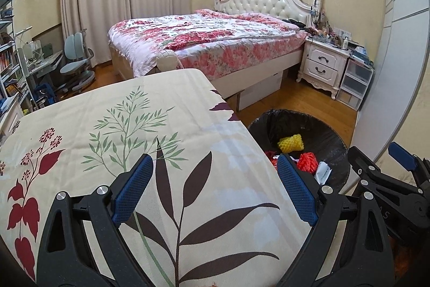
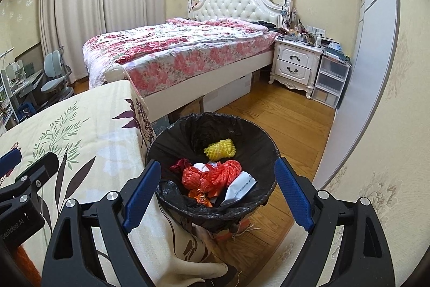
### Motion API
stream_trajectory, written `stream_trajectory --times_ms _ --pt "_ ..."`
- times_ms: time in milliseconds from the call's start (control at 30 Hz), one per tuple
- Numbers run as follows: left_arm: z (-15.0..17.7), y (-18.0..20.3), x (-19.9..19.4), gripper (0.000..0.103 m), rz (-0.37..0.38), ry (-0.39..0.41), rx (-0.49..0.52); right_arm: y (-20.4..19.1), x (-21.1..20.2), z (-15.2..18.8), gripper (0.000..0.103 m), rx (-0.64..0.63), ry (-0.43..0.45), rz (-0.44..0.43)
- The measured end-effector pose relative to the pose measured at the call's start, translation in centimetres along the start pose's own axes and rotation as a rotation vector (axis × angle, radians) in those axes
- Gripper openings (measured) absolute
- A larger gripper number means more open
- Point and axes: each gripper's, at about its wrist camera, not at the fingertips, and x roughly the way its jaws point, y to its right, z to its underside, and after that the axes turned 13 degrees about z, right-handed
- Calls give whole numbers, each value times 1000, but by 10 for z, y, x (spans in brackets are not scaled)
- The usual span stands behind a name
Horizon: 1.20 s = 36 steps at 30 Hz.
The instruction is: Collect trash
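Note:
A bin lined with a black bag (image 2: 258, 136) stands on the wooden floor beside a table under a leaf-print cloth (image 1: 134, 131). In the bin lie a yellow foam net (image 2: 219, 149), red-orange mesh and plastic scraps (image 2: 215, 176) and a white wrapper (image 2: 240, 187). My right gripper (image 2: 217, 190) hangs open over the bin's near rim with nothing between its fingers. My left gripper (image 1: 215, 187) is open above the tablecloth, holding nothing. The left wrist view also shows the bin (image 1: 333, 141), with the right gripper (image 1: 376, 160) at its right edge.
A bed with a floral quilt (image 2: 172, 50) fills the middle of the room. A white nightstand (image 2: 295, 63) and plastic drawers (image 2: 330, 80) stand at its right. A desk chair (image 1: 75, 63) and shelves are at the far left. A curved white panel (image 2: 362, 71) borders the right.

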Motion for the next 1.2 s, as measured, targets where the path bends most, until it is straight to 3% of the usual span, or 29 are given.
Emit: stream_trajectory --times_ms 1200 --pt "1 -5 -2 91 -1 7 -8 -2 -5 0 84 -1 10 2"
